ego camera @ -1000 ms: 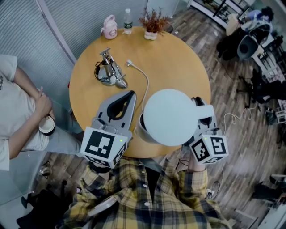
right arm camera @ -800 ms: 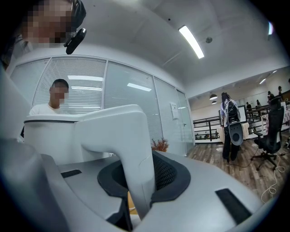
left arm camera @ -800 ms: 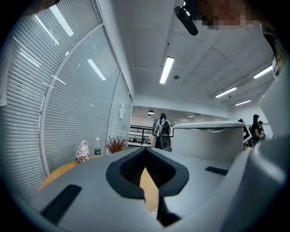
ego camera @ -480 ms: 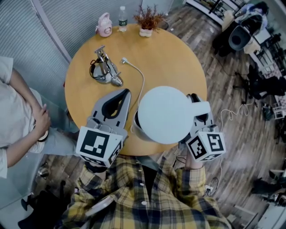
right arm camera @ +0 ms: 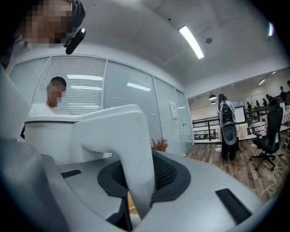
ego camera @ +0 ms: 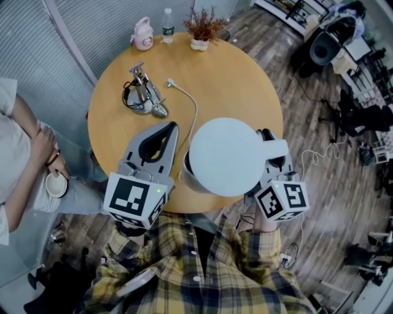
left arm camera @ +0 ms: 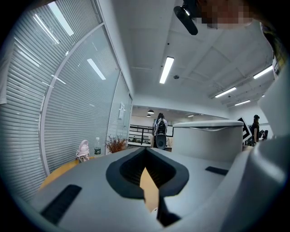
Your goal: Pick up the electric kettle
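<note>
Kettle (ego camera: 224,157) above table (ego camera: 245,86), near rim — right gripper (ego camera: 270,144) clamped on handle (right arm camera: 129,145); left gripper (ego camera: 172,127) jaws together.

We can read no words, brands or numbers anywhere. The marker cube (ego camera: 136,201) on the left claw (ego camera: 172,126) and its twin on the right claw (ego camera: 265,132) carry only black-and-white square patterns. The label on the water bottle (ego camera: 168,18) at the counter's (ego camera: 239,80) far edge and the white plaque (left arm camera: 122,110) on the glass wall are too small to make out.
</note>
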`<state>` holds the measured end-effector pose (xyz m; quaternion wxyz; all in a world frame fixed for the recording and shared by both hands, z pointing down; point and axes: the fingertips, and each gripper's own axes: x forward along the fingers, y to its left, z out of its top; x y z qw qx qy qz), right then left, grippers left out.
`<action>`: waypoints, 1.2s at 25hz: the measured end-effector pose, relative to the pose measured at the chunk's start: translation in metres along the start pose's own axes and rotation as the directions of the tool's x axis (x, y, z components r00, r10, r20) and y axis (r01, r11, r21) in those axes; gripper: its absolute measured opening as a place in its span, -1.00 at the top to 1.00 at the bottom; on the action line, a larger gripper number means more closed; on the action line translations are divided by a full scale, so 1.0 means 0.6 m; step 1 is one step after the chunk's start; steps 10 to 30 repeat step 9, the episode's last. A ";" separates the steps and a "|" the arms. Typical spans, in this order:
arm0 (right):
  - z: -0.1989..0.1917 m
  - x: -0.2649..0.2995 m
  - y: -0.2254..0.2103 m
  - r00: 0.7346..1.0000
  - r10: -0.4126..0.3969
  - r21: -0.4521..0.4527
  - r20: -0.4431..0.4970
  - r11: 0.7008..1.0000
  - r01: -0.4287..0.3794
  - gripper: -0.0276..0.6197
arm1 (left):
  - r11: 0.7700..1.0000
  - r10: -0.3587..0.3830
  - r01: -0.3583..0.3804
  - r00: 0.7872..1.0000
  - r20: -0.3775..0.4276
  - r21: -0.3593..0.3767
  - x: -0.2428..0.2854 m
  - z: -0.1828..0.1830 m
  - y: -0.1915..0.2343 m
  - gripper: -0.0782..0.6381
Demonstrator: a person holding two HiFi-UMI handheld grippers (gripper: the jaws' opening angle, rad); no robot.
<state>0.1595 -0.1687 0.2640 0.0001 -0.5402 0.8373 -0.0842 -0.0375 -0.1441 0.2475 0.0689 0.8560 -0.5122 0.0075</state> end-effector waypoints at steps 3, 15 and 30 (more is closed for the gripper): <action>0.001 -0.001 0.001 1.000 -0.001 -0.005 0.000 1.000 0.001 0.66 | 1.000 -0.001 0.001 1.000 -0.001 -0.001 0.000 0.000 0.000 0.77; 0.000 0.003 0.004 1.000 -0.002 -0.004 0.003 1.000 0.002 0.66 | 1.000 -0.004 0.004 1.000 0.001 0.001 0.000 -0.002 0.006 0.77; 0.000 0.003 0.004 1.000 -0.002 -0.004 0.003 1.000 0.002 0.66 | 1.000 -0.004 0.004 1.000 0.001 0.001 0.000 -0.002 0.006 0.77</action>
